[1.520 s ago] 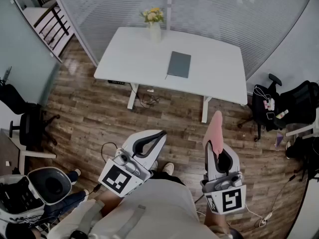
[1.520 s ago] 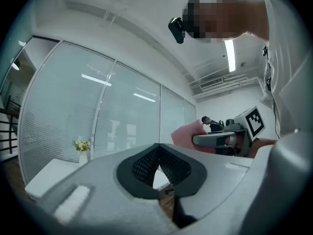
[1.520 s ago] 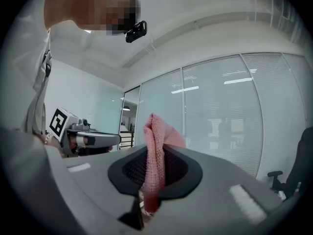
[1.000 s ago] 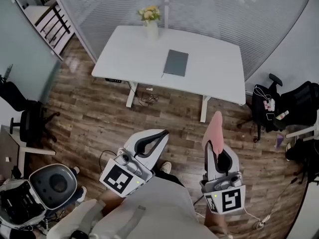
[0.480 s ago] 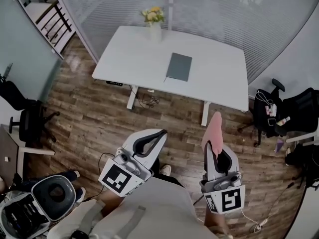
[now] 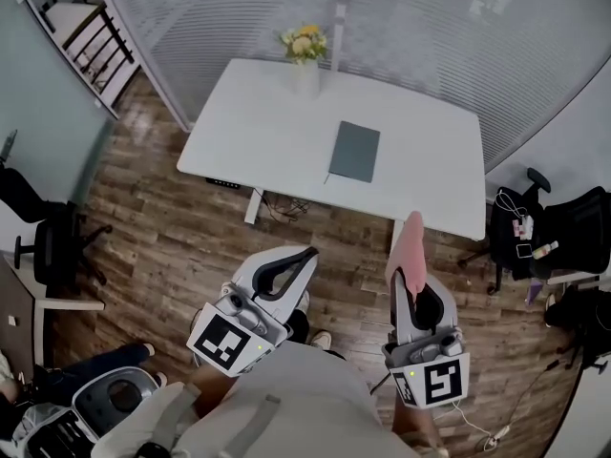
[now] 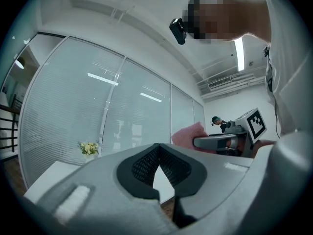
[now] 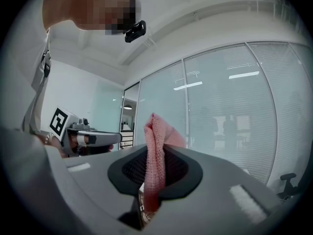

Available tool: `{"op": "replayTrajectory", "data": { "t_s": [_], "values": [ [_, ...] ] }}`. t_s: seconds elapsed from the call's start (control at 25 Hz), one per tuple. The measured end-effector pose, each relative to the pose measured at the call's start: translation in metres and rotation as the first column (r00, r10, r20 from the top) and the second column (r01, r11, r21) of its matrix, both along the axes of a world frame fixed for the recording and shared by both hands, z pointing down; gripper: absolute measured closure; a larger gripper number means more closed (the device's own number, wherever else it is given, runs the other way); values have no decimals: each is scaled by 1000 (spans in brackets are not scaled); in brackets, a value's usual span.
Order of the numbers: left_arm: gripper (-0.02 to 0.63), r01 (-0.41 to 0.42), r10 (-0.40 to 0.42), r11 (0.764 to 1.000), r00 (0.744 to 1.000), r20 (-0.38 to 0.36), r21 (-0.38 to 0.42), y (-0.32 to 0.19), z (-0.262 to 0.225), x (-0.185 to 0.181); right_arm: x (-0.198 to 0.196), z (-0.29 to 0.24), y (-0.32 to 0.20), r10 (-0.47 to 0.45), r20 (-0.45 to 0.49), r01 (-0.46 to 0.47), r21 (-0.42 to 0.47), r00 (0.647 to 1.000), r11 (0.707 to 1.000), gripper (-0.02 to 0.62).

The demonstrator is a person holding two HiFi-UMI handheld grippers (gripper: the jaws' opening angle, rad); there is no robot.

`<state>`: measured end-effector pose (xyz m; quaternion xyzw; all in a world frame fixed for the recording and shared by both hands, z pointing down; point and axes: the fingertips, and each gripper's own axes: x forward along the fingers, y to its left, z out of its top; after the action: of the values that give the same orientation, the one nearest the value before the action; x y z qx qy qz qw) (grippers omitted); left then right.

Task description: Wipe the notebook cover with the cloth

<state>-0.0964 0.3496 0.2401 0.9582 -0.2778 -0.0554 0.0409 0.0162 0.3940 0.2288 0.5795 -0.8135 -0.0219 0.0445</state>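
A grey notebook (image 6: 354, 151) lies flat on the white table (image 6: 258, 132), toward its right half, well ahead of both grippers. My right gripper (image 6: 412, 248) is held over the wooden floor short of the table, shut on a pink cloth (image 6: 410, 249) that sticks up past its jaws; the cloth (image 8: 155, 151) shows pinched between the pads in the right gripper view. My left gripper (image 6: 304, 256) is beside it, jaws closed together with nothing between them (image 7: 157, 148). Both point toward the table.
A vase of yellow flowers (image 6: 305, 51) stands at the table's far edge. Office chairs stand at the left (image 6: 48, 246) and right (image 6: 563, 232). A glass wall with blinds runs behind the table. Cables lie on the floor under it.
The table and notebook have shifted right and slightly nearer in the head view as the person moved. Both grippers hold the same pose, cloth still gripped.
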Motion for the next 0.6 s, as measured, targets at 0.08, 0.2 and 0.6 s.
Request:
{"op": "replayTrajectory", "data": {
  "t_s": [0.08, 0.2, 0.6],
  "values": [
    [606, -2, 2, 1000, 1000, -2, 1, -19, 1, -6, -6, 1, -19, 2, -3, -2, -1, 1000, 1000, 555],
    [606, -8, 8, 1000, 1000, -10, -1, -47, 3, -11, -11, 3, -47, 10, -5, -10, -6, 1000, 1000, 555],
    [606, -31, 31, 999, 1000, 1, -16, -100, 15, -24, -22, 12, -99, 30, -7, -30, -22, 1000, 999, 555]
  ]
}}
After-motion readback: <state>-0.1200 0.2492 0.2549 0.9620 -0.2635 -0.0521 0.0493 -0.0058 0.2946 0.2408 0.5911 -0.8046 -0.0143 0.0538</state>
